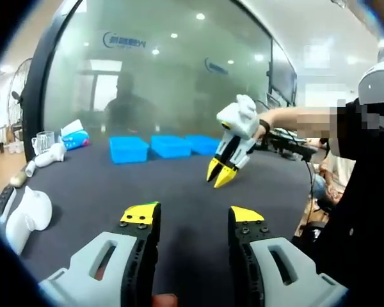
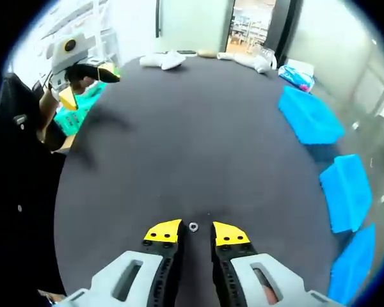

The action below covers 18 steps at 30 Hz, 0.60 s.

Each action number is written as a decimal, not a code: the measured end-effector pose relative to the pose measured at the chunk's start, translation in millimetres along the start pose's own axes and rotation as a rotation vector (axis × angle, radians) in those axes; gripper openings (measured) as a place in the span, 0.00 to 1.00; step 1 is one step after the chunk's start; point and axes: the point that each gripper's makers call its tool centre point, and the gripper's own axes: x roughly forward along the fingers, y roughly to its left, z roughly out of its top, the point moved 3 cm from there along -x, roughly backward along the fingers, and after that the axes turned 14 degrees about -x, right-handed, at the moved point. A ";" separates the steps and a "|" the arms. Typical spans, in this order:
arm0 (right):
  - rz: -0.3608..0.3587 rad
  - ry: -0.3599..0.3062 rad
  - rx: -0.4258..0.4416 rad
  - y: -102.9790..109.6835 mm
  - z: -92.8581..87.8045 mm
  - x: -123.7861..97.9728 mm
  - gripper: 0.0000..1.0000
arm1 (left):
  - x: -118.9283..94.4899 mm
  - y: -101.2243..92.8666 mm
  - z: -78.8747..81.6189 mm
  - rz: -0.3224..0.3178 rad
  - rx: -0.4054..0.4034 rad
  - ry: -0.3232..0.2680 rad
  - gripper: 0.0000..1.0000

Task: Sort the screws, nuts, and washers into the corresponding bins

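Progress: early, I judge | my right gripper (image 2: 194, 233) part-open, empty, tips flanking a nut (image 2: 193, 226) well short of the blue bins (image 2: 310, 116) | my left gripper (image 1: 192, 217) open, empty | bin contents unseen.

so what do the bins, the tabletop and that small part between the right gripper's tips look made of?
Bins: bright blue, uniform colour, looks like moulded plastic with a matte finish.
Tabletop: dark grey, no glare, probably a matte mat or fabric-like cover; can't tell which.
Small part: pale silvery ring with a centre hole, likely a metal nut or washer; too small to tell which. It lies between the right gripper tips.
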 end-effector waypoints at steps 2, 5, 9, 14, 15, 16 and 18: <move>0.012 0.001 0.006 0.9 0.9 -0.5 0.12 | -0.1 -0.2 -0.7 -0.002 0.001 0.003 0.41; 0.020 0.004 0.010 1.7 0.3 0.0 0.10 | -0.5 1.4 -2.0 0.002 0.000 0.006 0.41; 0.036 -0.002 0.041 0.6 -1.0 0.4 0.10 | -0.8 1.7 -2.8 0.003 -0.004 0.006 0.41; 0.029 0.001 0.031 4.1 0.5 0.4 0.03 | -2.7 2.0 -3.0 0.009 0.001 0.007 0.41; 0.028 0.004 0.027 5.0 1.3 0.9 0.03 | -3.0 2.3 -3.1 0.011 0.001 0.008 0.41; 0.024 0.007 0.024 4.8 1.2 0.9 0.02 | -3.2 2.4 -3.2 0.013 0.002 0.008 0.41; 0.022 0.008 0.027 3.9 0.9 0.4 0.02 | -3.1 1.8 -2.8 0.012 0.003 0.008 0.41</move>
